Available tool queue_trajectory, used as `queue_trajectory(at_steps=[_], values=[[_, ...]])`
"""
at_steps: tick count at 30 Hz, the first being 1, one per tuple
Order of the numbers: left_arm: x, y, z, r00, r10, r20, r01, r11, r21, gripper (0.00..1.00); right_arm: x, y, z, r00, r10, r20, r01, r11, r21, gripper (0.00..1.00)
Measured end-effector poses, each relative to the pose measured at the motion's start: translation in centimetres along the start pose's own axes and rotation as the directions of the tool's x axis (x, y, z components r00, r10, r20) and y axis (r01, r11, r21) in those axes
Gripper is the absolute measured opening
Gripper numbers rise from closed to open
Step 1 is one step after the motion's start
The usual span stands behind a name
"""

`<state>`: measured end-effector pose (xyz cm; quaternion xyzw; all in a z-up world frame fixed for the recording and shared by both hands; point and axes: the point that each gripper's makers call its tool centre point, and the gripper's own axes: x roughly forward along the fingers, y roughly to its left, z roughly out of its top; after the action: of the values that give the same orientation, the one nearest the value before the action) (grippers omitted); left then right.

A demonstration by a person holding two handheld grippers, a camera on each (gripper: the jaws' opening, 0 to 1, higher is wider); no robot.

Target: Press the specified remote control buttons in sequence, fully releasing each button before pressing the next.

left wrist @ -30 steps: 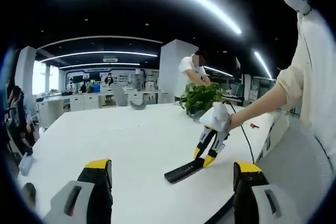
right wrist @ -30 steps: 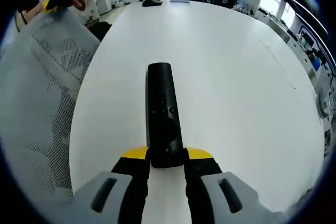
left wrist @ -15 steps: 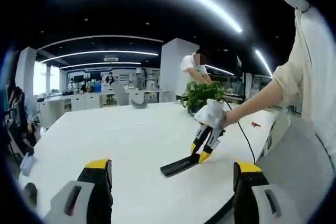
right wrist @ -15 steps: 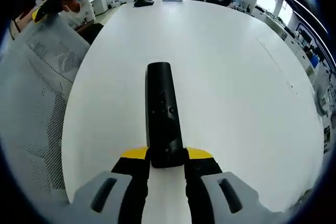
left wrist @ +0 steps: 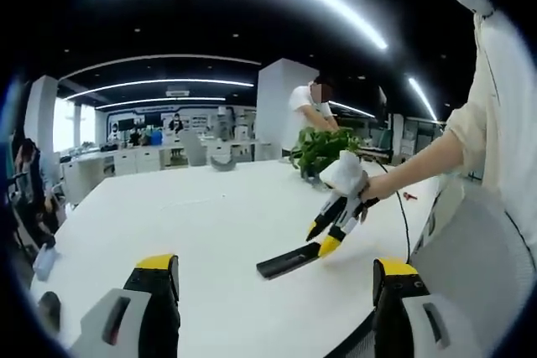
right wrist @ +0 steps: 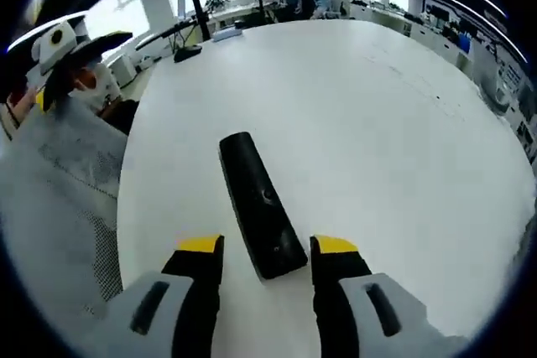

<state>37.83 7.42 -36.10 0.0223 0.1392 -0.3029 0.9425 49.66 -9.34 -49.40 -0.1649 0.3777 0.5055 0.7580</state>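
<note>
Remote [right wrist: 258, 212] flat on white bench [right wrist: 394, 123], between spread right gripper [right wrist: 268, 251] fingers, untouched. Left gripper [left wrist: 277, 274] fingers spread, apart from remote.

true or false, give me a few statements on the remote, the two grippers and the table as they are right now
1. The remote lies flat on the white table. True.
2. The right gripper is clamped on the remote. False: its jaws stand apart, with gaps on both sides of the remote's near end.
3. The left gripper holds the remote. False: it is open and holds nothing, with the remote out ahead of it.
4. A potted plant stands at the far side of the table. True.
</note>
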Motion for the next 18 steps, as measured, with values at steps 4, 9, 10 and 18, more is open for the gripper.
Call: queue_trajectory(at_steps=[4,9,10,18], values=[[0.0,0.0,0.0,1.0,-0.004,0.001,0.004,1.0,-0.004,1.0,-2.2,0.4,0.9,0.993,-0.065,0.099,0.059,0.996,0.061,0.63],[0.0,-0.2,-0.1,1.0,-0.013,-0.002,0.013,1.0,-0.003,1.0,-5.3,0.7,2.1,0.962,-0.165,0.216,0.144,0.983,0.112,0.83],[0.0,-0.2,-0.1,1.0,-0.014,-0.003,0.014,1.0,-0.002,1.0,-5.8,0.7,2.2,0.957,-0.183,0.226,0.162,0.981,0.108,0.87],[0.1,-0.4,0.1,1.0,-0.02,0.002,0.02,1.0,-0.003,1.0,-9.3,2.7,2.7,0.915,-0.26,0.308,0.213,0.961,0.177,1.0]])
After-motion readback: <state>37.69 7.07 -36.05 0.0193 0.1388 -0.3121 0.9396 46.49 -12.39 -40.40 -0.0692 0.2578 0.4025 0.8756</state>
